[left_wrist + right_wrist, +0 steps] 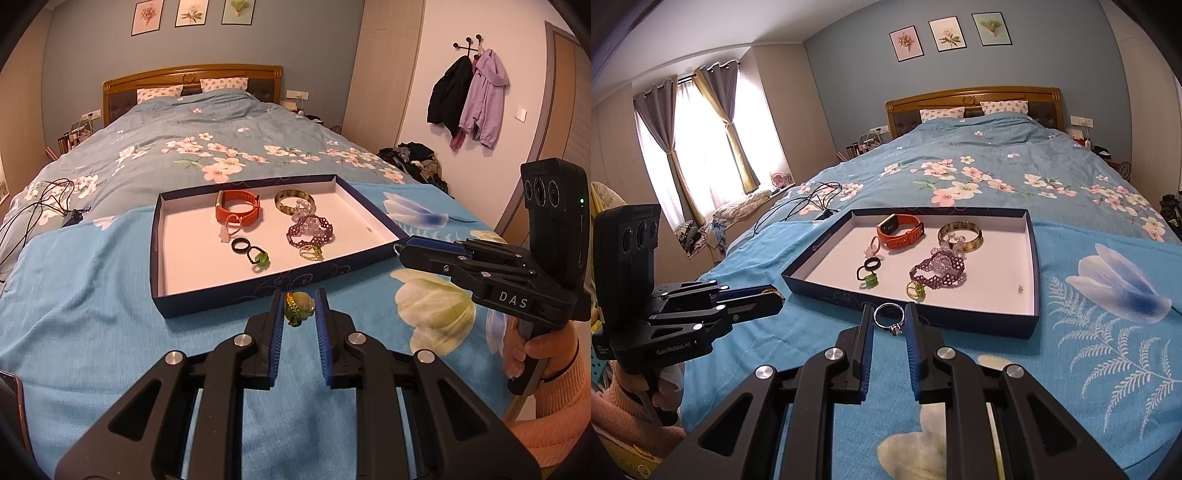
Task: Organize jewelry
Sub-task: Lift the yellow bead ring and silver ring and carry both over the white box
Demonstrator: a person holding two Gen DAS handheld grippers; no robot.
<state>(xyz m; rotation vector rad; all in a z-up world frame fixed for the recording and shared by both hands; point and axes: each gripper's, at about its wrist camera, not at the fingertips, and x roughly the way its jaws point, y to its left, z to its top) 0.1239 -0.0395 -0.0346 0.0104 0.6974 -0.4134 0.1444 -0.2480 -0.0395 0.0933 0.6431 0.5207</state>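
Currently you are carrying two pieces toward the shallow box lid (258, 284) lying on the bed (92, 314), so the step in hand looks like delivery rather than pickup. Your left tongs (300, 308) are pinching a beaded charm with a pale green stone (300, 307), held just short of the lid's near wall. Your right tongs (889, 319) are pinching a silver ring (888, 316) by its band, also just outside the near wall.

Next move, as I judge it: you are needing to lift each piece over the wall, lower it onto a bare patch of the white floor, then part the tongs. The ring is thin and may roll or cling to a pad on release.

Contents of the lid:
- orange smartwatch (900, 230), far side
- amber bangle (959, 236) beside it
- purple beaded bracelet (938, 272), with clear beads lying on it
- black ring (871, 264)
- green-stone ring (870, 280)
- yellow-green ring (916, 290)
- pink charm (871, 251)

The right half of the floor is lying largely bare.
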